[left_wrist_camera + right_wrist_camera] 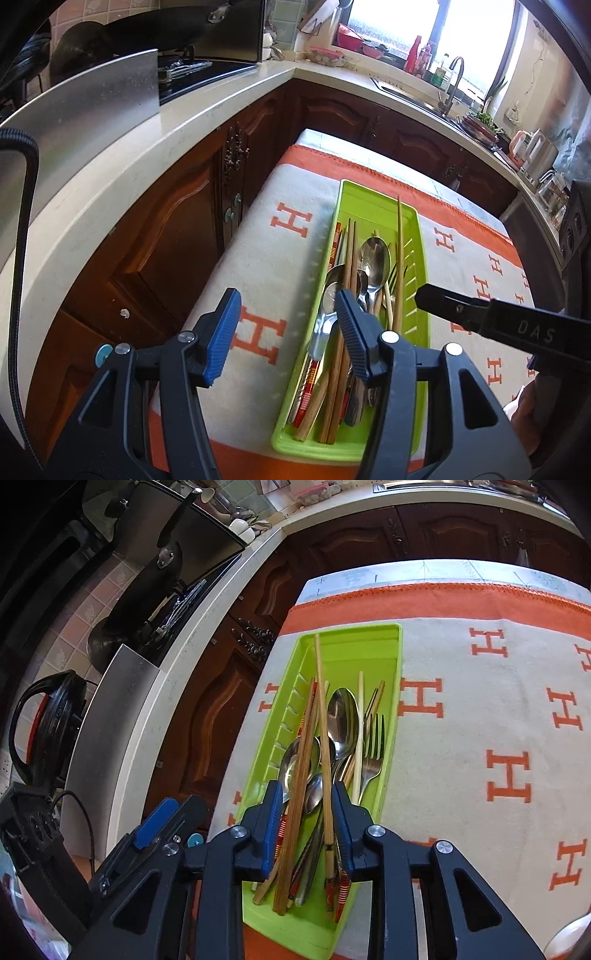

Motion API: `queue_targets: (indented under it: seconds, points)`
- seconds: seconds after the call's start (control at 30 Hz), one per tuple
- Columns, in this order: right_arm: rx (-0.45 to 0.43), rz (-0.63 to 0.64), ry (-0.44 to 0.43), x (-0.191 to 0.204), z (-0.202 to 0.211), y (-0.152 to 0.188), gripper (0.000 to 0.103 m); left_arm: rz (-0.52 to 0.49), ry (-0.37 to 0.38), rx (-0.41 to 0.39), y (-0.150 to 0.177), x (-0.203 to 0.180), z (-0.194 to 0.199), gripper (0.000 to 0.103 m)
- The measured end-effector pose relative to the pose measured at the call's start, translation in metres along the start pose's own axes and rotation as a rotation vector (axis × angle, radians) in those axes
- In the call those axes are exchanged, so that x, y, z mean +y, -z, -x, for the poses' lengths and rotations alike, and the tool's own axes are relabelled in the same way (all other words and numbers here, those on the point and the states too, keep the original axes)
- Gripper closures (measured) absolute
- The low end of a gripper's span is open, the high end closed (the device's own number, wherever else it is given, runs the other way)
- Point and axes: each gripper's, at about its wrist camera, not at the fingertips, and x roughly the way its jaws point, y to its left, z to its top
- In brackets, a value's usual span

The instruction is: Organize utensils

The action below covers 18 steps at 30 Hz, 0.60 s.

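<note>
Tray: green tray on the orange-and-white H-patterned cloth, long axis running away from both cameras; far end bare, near end full.
Contents: wooden chopsticks, one long pale chopstick lying slantwise over the heap, steel spoons, a fork — all mixed in one compartment, nothing sorted by kind.
Right gripper: jaws narrow and parted, hanging over the near end of the pile; chopsticks and spoon handles show in the gap, but whether a pad touches the pale chopstick I cannot tell from this angle.
Left gripper: jaws about half open, empty, straddling the tray's left rim, one blue finger over the cloth, the other over the spoons.
Step in hand (judged): choosing one piece to lift out of the jumble, or just setting one down.
Doing it well: take the topmost piece first — the slanted pale chopstick is likely freest; close on a single shaft near its middle, not on a bundle; lift along its length so the spoons beneath are not dragged.
Risk: crossed sticks may lever neighbours out; the left gripper could steady the tray rim.
</note>
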Motion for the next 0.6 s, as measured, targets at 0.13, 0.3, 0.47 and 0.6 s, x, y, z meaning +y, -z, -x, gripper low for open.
queue_targets:
  seconds: [0.13, 0.3, 0.47, 0.6]
  points:
    - [-0.025, 0.014, 0.020, -0.005, 0.004, -0.002, 0.076, -0.024, 0.024, 0.019, -0.005, -0.009, -0.011, 0.052]
    - [-0.059, 0.027, 0.058, -0.016, 0.014, -0.004, 0.076, -0.068, 0.056, 0.033, -0.009, -0.027, -0.019, 0.052]
    - [-0.088, 0.022, 0.088, -0.030, 0.024, -0.003, 0.076, -0.108, 0.084, 0.052, -0.012, -0.042, -0.025, 0.052]
    - [-0.115, 0.007, 0.114, -0.043, 0.034, -0.002, 0.076, -0.139, 0.109, 0.068, -0.014, -0.056, -0.030, 0.049]
